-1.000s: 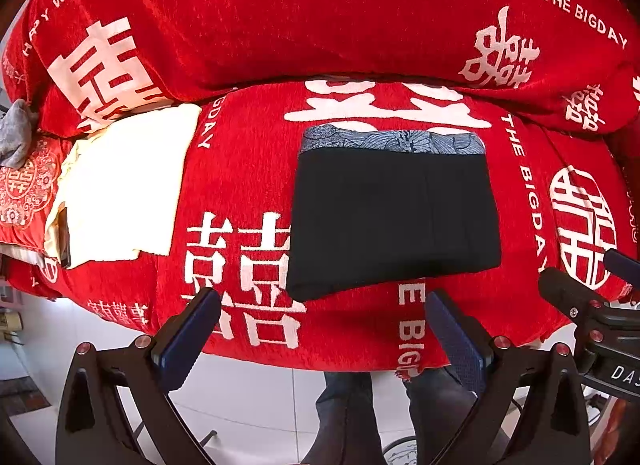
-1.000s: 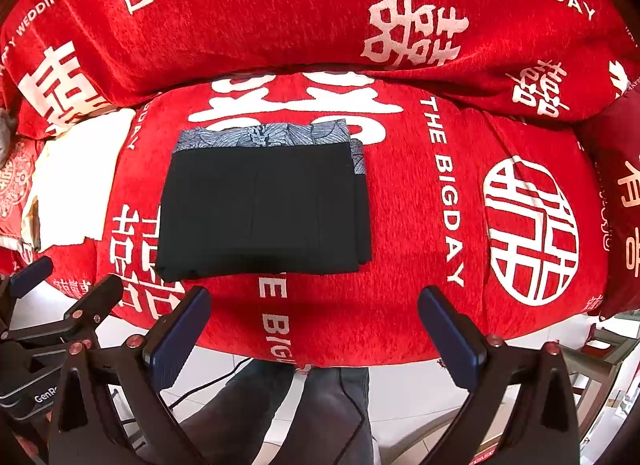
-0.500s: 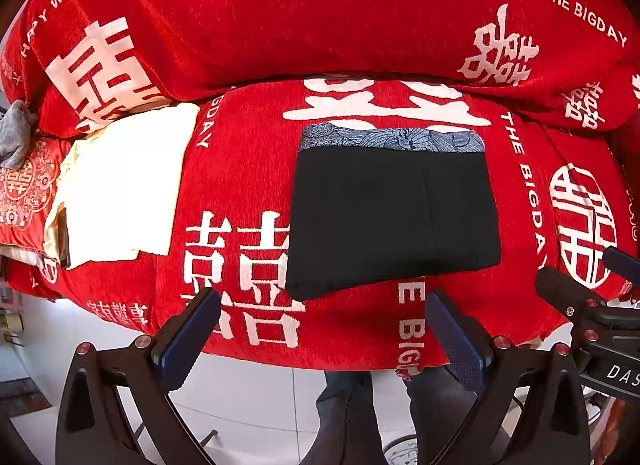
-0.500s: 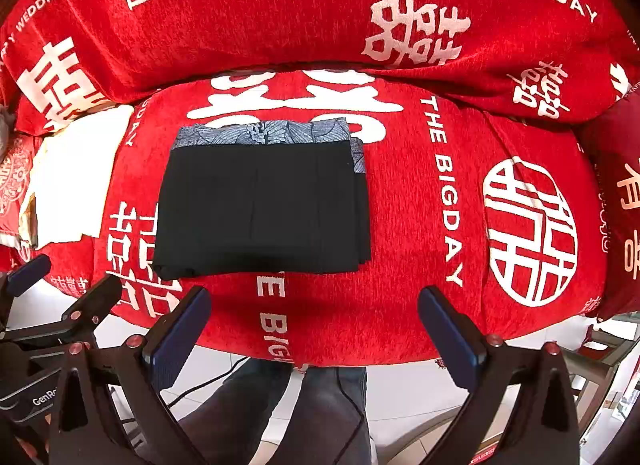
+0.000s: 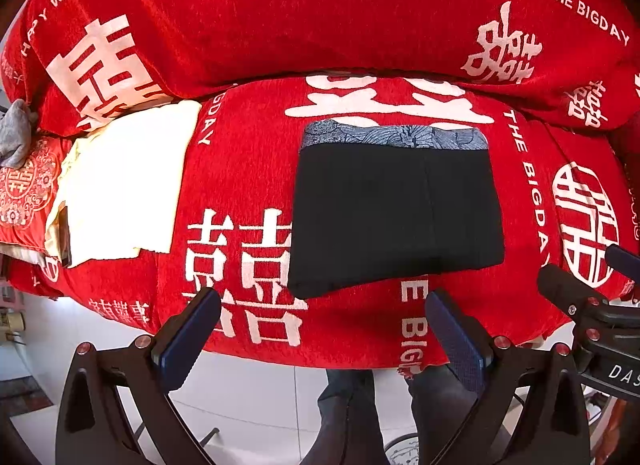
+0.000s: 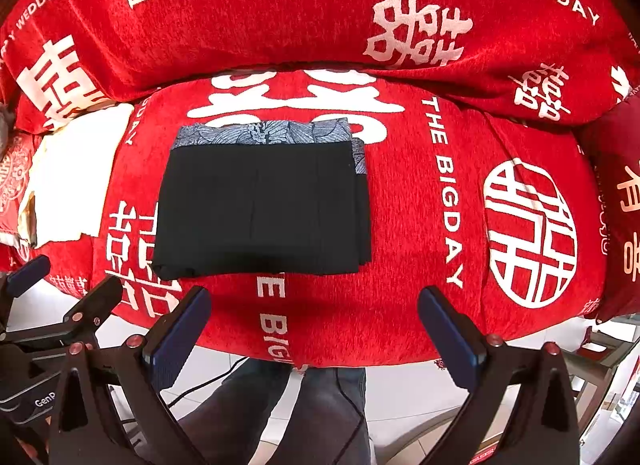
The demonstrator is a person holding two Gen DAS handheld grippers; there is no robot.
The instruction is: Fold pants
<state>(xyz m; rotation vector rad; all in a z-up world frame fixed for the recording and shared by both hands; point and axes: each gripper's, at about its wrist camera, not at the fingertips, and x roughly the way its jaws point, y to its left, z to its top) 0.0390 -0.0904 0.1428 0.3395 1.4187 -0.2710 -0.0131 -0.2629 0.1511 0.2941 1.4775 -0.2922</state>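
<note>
ahead of both claws, on the red cover [image 5: 248,169], pants [image 5: 394,209] lie folded into a flat black rectangle, patterned blue-grey waistband [image 5: 394,137] along the far edge. near edge of the pants sits just beyond the fingertips in both views, no contact.

left claw [image 5: 320,329]: fingers spread wide, nothing between them. blue pads [image 5: 188,337] hang over the front edge of the cover. pants are ahead and slightly right of its centreline; near-left corner of the fold points into the gap between the fingers.

right claw [image 6: 314,325]: also spread wide, holding nothing. pants [image 6: 260,209] are ahead and left of centre; stacked layer edges show on the fold's right side, with a strip of waistband [image 6: 264,133] wrapping round that corner.

each claw shows in the other's view: right one at the left cam's right edge, left one at the right cam's left edge, so they sit side by side, both off the fabric.

far left of the left claw: cream cloth [image 5: 124,181] lying flat on the cover, well apart from the pants. grey cloth [image 5: 16,133] further left at the frame edge.

below the claws: person's legs [image 6: 280,413] in dark trousers, white tile floor [image 5: 256,393]. cover has white chinese characters plus "the bigday" and "happy wedding" text, same fabric on the backrest beyond the pants.
</note>
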